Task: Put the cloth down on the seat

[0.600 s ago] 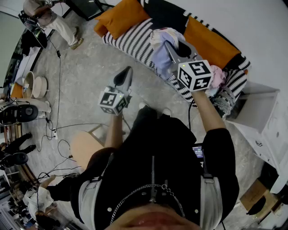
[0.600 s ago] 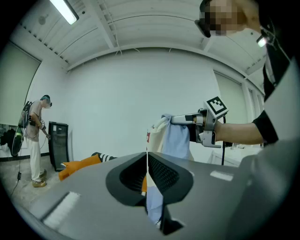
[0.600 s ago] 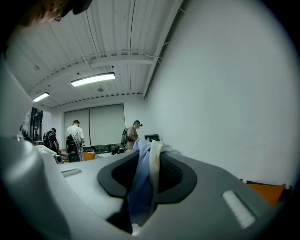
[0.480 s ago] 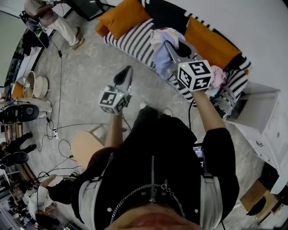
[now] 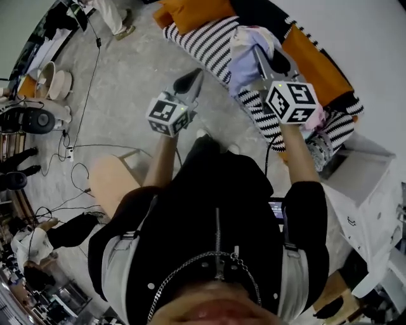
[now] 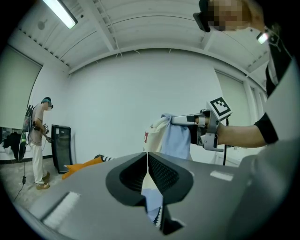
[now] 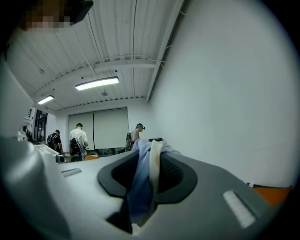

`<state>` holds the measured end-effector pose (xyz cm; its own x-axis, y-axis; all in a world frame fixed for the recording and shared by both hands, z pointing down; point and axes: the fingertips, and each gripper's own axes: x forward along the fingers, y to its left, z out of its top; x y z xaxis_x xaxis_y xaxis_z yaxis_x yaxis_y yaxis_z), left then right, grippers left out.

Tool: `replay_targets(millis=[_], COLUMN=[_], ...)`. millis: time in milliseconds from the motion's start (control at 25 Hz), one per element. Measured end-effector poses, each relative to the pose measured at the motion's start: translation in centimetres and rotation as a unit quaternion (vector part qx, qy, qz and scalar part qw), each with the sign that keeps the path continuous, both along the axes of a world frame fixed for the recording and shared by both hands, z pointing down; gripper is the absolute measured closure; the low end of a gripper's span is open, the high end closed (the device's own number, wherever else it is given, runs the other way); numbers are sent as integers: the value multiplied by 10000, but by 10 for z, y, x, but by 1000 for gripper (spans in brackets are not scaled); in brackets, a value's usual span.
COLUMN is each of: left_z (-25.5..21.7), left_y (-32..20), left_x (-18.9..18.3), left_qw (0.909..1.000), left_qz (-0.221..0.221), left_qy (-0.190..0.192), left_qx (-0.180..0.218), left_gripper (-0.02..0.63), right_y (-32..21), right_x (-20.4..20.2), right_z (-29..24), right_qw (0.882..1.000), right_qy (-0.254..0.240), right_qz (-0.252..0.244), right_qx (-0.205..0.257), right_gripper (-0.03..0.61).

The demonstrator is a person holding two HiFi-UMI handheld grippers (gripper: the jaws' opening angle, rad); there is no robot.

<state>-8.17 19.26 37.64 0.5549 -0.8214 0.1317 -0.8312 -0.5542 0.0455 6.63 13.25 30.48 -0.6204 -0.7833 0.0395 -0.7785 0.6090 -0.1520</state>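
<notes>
My right gripper [image 5: 265, 60] is shut on a light blue and cream cloth [image 5: 246, 54], which hangs bunched over the black-and-white striped sofa seat [image 5: 206, 44]. In the right gripper view the cloth [image 7: 140, 183] fills the gap between the jaws of that gripper [image 7: 149, 150]. My left gripper [image 5: 192, 77] is held to the left of it, over the floor in front of the sofa, jaws shut and empty. The left gripper view looks past its own closed jaws [image 6: 147, 159] at the right gripper [image 6: 180, 120] with the cloth [image 6: 176, 138] dangling from it.
Orange cushions [image 5: 196, 11] [image 5: 317, 60] lean on the sofa back. More clothes [image 5: 320, 136] lie piled at its right end, beside a white cabinet [image 5: 361, 184]. A wooden stool [image 5: 111, 184] and cables [image 5: 82, 152] are on the floor at left. People [image 7: 78, 138] stand far off.
The head view has shifted, so sofa and both grippers sit higher in the frame. The left gripper has come up and slightly right. The right gripper still holds the cloth over the sofa.
</notes>
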Motion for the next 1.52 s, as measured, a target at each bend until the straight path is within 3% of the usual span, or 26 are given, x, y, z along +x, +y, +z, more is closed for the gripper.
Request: replay_targets(millis=[440,880,1520], left_z=[0,-4,6], left_y=[12,14,7], left_x=[9,36,58], left_qw=[10000,9996,9994], left_qz=[-36,251,272], left_qy=[18,-105,-170], left_qx=[-71,-10,-138], left_gripper=[595,595,595], right_y=[18,28,25], right_x=[-1,20,47], right_z=[-10,-5,1], right_qw=[9995,9998,9999], right_qy=[34,26,23], right_qz=[-262,-140,-56], right_qx=[192,106,83], right_gripper=[476,476,476])
